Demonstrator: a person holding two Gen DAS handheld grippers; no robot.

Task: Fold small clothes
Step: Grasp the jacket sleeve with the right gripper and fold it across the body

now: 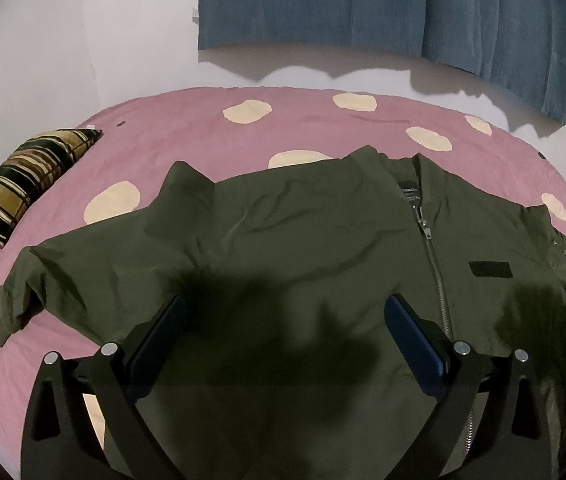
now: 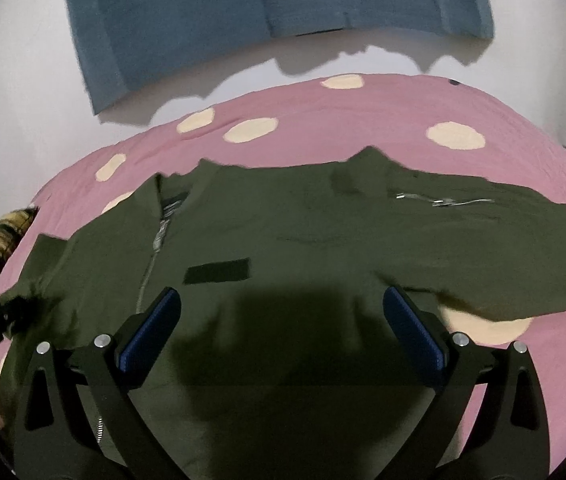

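Jacket flat beneath spread claws

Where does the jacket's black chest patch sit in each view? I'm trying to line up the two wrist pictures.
Left wrist view: the black chest patch lies right of centre, just right of the zipper.
Right wrist view: the patch lies left of centre, again just right of the zipper.
Shared landmark: the zipper.

Left hand-held gripper and right hand-held gripper both gape wide, empty.

Jacket, pillow on bedspread
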